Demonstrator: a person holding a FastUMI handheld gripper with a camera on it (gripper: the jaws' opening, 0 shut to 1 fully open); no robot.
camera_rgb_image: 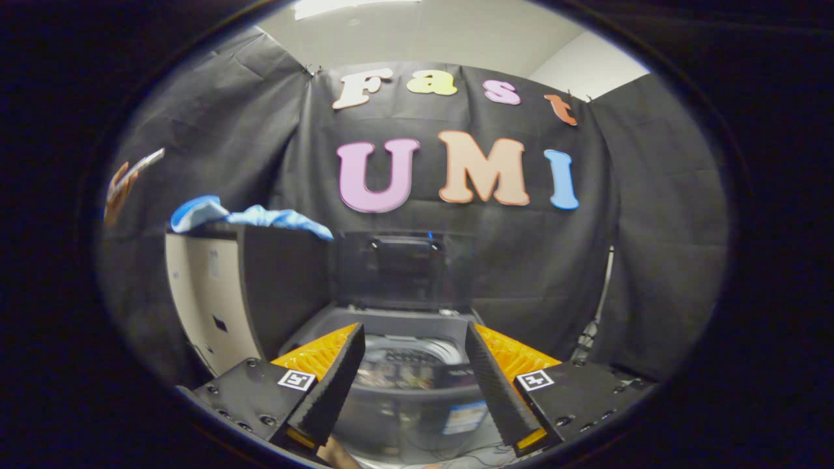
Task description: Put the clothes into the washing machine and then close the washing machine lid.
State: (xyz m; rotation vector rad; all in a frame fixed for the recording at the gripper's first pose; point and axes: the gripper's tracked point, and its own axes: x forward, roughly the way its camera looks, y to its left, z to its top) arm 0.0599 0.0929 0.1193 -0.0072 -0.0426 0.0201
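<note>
A blue garment lies crumpled on top of a dark cabinet, up and to the left of my fingers. Straight ahead stands the grey top-loading washing machine, its lid raised upright at the back. Its metal drum shows between my fingers, which hover above the machine's front rim. My gripper is open with nothing between its fingers.
The cabinet has a pale side panel and stands close against the washer's left side. Black cloth walls close in behind and on both sides. A cable or pipe runs down the wall to the washer's right.
</note>
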